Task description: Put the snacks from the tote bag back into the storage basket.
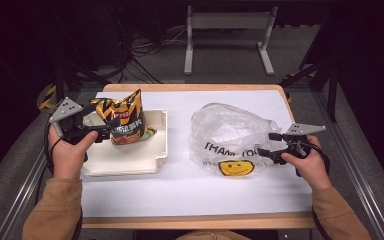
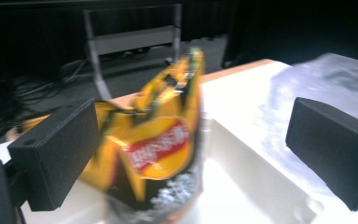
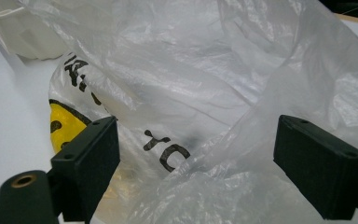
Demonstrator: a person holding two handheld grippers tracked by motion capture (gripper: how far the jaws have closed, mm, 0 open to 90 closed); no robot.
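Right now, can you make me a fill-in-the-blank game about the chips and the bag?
1. The chip bag stands in a white ____.
2. The plastic bag has a yellow ____ face printed on it.
3. The left tool is at the chip bag, and the right tool is at the ____ bag.

Missing words: tray; smiley; plastic
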